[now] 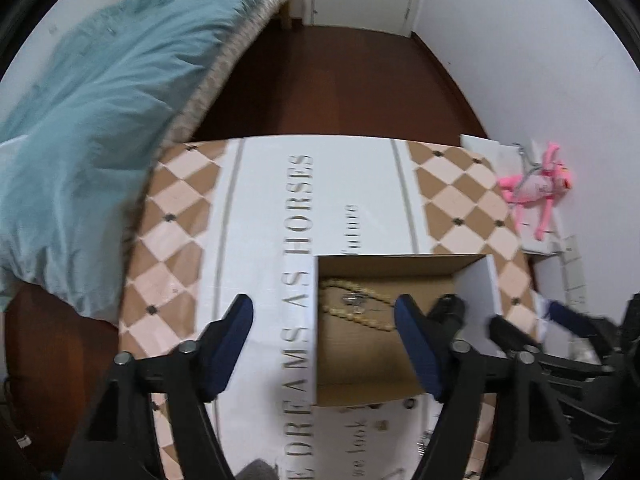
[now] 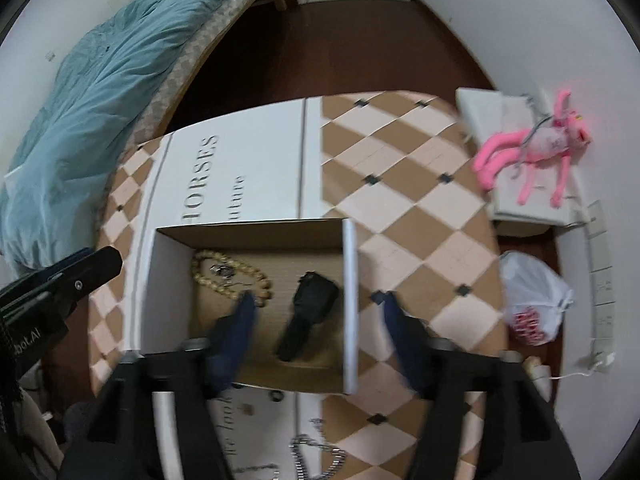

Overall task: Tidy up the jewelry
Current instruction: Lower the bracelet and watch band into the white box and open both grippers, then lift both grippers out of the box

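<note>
An open cardboard box (image 2: 248, 227) with white outer walls stands on the patterned tablecloth (image 2: 420, 216). Inside it lie a tan beaded necklace (image 2: 230, 276) with a small silver piece, and a black oblong object (image 2: 312, 314). My right gripper (image 2: 318, 322) hangs open above the box, its left finger over the beads and its right finger outside the box's right wall. The black object lies loose below it. My left gripper (image 1: 325, 340) is open over the box's left wall, nothing between its pads, beside the beads (image 1: 352, 308). A silver chain (image 2: 316, 456) and small rings (image 2: 276, 396) lie on the cloth in front.
A bed with a teal blanket (image 1: 92, 120) presses against the table's left side. A pink plush toy (image 2: 536, 148) lies on white boxes at the right wall. A white plastic bag (image 2: 536, 300) sits on the dark wooden floor (image 1: 340, 80) to the right.
</note>
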The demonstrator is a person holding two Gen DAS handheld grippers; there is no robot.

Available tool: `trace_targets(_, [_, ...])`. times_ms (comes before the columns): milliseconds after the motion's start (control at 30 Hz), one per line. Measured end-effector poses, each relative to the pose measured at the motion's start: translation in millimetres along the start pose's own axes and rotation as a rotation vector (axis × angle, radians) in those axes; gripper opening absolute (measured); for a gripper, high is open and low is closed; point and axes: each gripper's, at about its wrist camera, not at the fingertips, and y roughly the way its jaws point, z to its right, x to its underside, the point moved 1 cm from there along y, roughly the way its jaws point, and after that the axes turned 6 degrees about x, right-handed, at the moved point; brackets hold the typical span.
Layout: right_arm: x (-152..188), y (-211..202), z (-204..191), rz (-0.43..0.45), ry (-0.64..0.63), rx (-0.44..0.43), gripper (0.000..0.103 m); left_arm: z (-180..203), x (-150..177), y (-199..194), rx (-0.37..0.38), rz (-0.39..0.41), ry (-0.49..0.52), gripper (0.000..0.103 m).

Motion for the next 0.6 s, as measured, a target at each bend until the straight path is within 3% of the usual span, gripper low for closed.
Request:
trace_targets(67, [7,0,2,0.011,-0.011,0.056,0.093,-2,7,5,-0.026,0.010,0.007,0.080])
trace_targets(100, [10,1,3,0.013,-0.017,0.073,0.094,-2,12,8,-0.032,0.004,0.006,0.092])
trace_targets(133, [12,3,4,0.010,-0.022,0.085,0.097,-3,18,13,-0.029,-0.005,0.004,0.098])
trace_targets(600, [39,15,12,0.006,-0.023,0.151,0.099,3,43,25,-0.066,-0.010,0.022,0.099])
